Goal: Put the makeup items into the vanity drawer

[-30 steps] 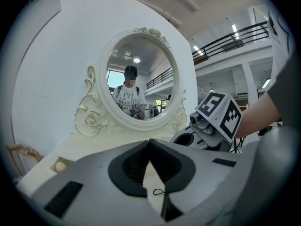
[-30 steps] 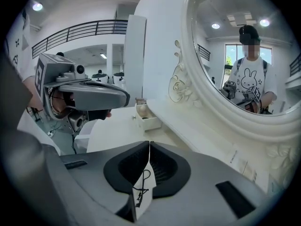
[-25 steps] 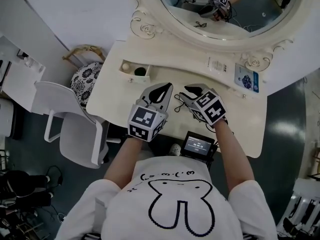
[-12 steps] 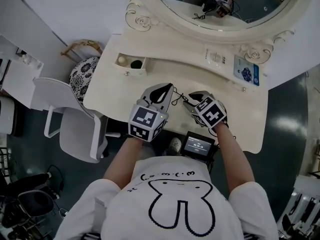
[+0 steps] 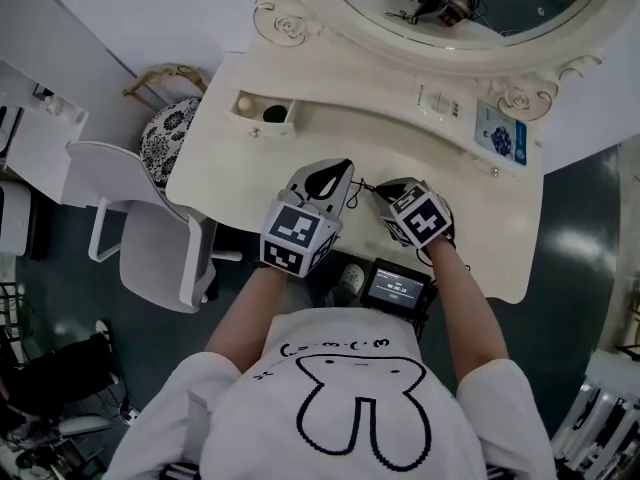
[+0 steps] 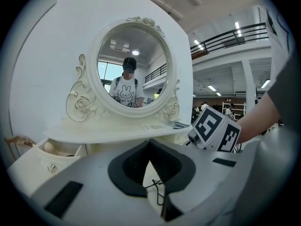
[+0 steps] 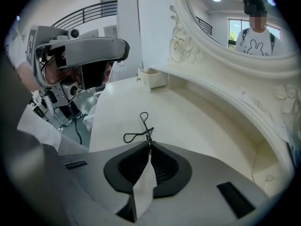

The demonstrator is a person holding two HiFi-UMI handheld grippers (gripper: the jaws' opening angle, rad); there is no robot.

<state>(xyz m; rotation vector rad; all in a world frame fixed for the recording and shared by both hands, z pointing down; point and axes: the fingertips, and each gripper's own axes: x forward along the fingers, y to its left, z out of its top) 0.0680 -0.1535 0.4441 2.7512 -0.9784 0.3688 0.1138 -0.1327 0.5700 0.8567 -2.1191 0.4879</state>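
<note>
Since the earlier frame the right gripper [image 7: 149, 144] is found lowered, its jaws just closed and pinching the eyelash curler [image 7: 139, 131], judged light, stiff, slippery wire best held near its pivot, toward the vanity top's [image 7: 188, 121] front edge; the left gripper [image 6: 149, 142] is noted pressed together, empty.

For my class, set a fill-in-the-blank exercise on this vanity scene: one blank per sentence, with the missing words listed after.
1. The small drawer at the vanity's left end stands ___.
2. Inside it show ___ things: a pale item and a dark item.
3. The wire eyelash curler is ___ in colour.
4. On the floor left of the vanity stands a white ___.

Missing words: open; two; black; chair.
</note>
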